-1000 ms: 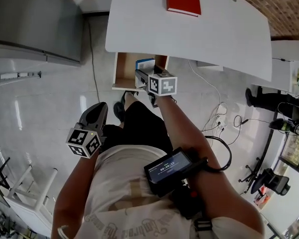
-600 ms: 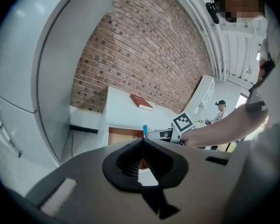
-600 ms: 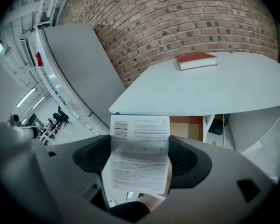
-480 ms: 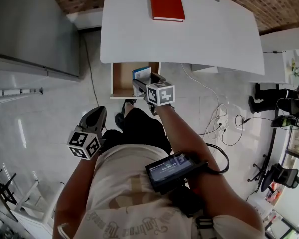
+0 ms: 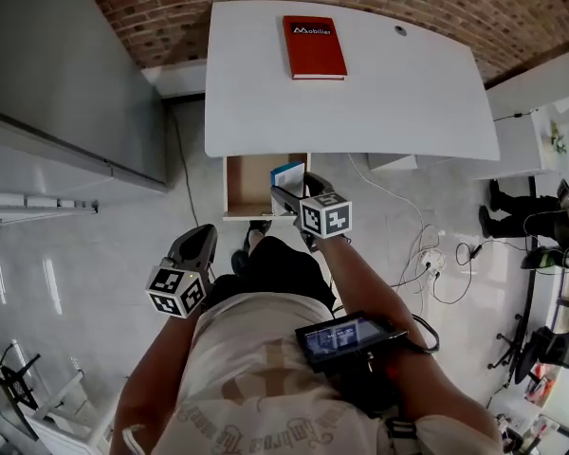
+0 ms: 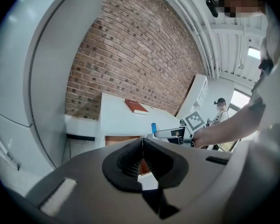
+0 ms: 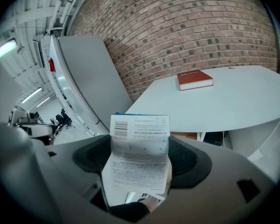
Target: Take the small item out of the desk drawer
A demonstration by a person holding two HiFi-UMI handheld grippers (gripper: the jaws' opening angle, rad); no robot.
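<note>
**Head view: box clamped in right gripper over the open drawer**

Containers:
- Drawer (image 5: 251, 186) is pulled out from under the front edge of the white desk (image 5: 360, 98). Its visible floor is bare brown wood. The right end is covered by the gripper and the box, so I can't tell what lies there.
- 1 red book (image 5: 314, 47) lies flat on the desk top near the back edge, well apart from the drawer.

Grippers:
- Right gripper (image 5: 294, 190) has its 2 jaws clamped on the box (image 5: 287, 173), 1 pad on each side.
- Right gripper view: the box (image 7: 140, 157) stands upright between the jaws. Its white face with barcode and fine print faces the camera, and a blue edge shows along the top. The top half sticks out past the jaws, with the desk edge behind it.
- Head view puts the box over the drawer's right end, beside the desk's front edge. Whether it touches the drawer wall, I can't tell.
- Left gripper (image 5: 205, 235) is low by the person's left side, over the floor and well apart from the drawer.
- Left gripper view: the 2 jaws are pressed together with nothing between them. It points toward the desk, with the right gripper (image 6: 170, 133) and the box's blue edge (image 6: 154, 127) ahead.
</note>
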